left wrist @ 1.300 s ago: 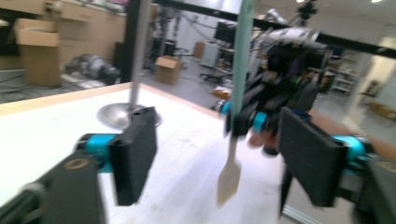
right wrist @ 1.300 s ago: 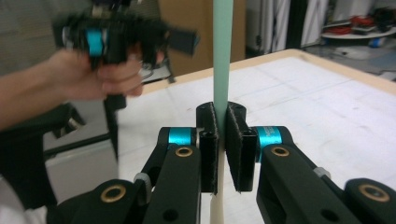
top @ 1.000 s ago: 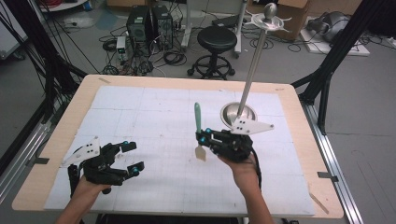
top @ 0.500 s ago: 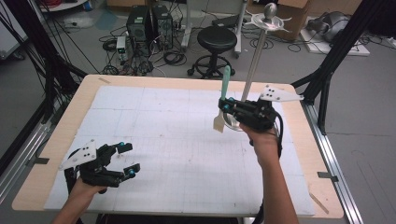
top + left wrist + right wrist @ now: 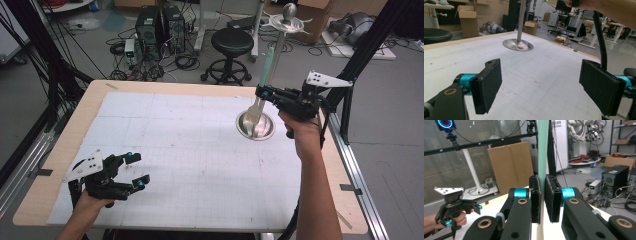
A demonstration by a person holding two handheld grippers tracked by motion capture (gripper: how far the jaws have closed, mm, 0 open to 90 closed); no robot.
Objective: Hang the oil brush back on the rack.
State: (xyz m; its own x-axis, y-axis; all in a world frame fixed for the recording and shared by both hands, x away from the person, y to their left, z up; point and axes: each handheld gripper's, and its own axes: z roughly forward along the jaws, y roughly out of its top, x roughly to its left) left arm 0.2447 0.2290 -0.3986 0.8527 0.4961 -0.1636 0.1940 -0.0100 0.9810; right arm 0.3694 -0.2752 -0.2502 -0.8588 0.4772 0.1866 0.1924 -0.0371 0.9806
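My right gripper (image 5: pixel 264 93) is held high over the table's far right, shut on a utensil (image 5: pixel 267 65) with a mint-green handle and a pale flat head (image 5: pixel 253 113). The utensil stands nearly upright, head down, above the round base (image 5: pixel 260 129) of a metal stand. In the right gripper view the green handle (image 5: pixel 542 150) rises between the closed pads of the right gripper (image 5: pixel 542 200). My left gripper (image 5: pixel 136 170) rests low at the near left of the table, open. Nothing lies between its jaws in the left gripper view (image 5: pixel 540 87).
The stand's thin pole (image 5: pixel 280 47) leans up to a dish-like top with a ball (image 5: pixel 289 15). Its base (image 5: pixel 517 45) lies ahead of the left gripper. A white gridded mat (image 5: pixel 190 150) covers the wooden table. A black stool (image 5: pixel 234 42) and computer towers stand behind.
The right gripper has lifted the utensil from mid-table and carried it up and to the far right, over the stand's base. The left gripper has barely moved.
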